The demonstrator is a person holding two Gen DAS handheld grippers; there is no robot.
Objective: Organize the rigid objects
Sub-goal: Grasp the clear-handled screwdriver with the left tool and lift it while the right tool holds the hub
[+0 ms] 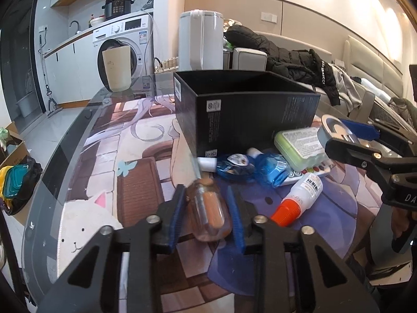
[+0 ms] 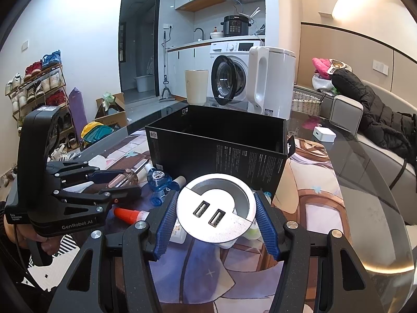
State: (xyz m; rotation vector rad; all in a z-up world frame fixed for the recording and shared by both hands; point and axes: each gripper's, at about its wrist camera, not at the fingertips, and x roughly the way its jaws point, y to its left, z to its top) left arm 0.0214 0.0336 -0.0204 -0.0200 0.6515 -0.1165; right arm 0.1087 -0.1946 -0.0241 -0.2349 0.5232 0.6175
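Two blue bottles (image 1: 235,165), one box (image 1: 247,112).

The left gripper (image 1: 208,217) straddles a clear bottle (image 1: 208,215) lying before the black box (image 1: 245,114).

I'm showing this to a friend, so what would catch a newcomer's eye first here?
Probably the round silver USB hub gripped in the right tool, held up before the open black box. Next, the clear bottle lying between the left tool's blue pads, with the orange-capped glue bottle lying just beside it.
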